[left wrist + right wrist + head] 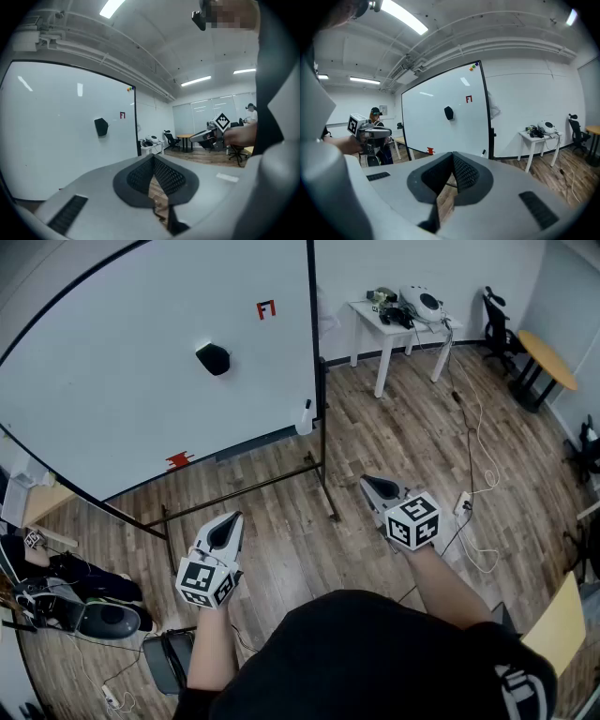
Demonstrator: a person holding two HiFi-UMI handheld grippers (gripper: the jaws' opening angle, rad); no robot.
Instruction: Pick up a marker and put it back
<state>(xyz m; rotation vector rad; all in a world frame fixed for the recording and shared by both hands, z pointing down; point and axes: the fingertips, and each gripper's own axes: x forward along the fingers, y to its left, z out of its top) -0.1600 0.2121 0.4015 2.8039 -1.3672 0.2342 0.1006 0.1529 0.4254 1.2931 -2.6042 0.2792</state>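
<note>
Marker [306, 417], or what I take for it: a small white, dark-capped thing at the lower right edge of the whiteboard [112, 381], beside the frame post. It is too small to be sure of. Neither claw has it.

The left claw [229, 520] is pressed together, tips meeting, with nothing between them. Same story for the right claw [368, 483]: jaws closed on air. Both are held low in front of the person, over the wooden floor [394, 418], well apart from the board and aimed roughly toward it.

By my reading the pick-up hasn't begun and this is the approach stage. Next, I'd judge, the person steps in to the board and chooses a claw. The right one sits nearer that edge. Then spread its jaws, line them across the barrel and pinch. Take care here, because a slim thing perched at the board's edge looks easy to knock loose.
</note>
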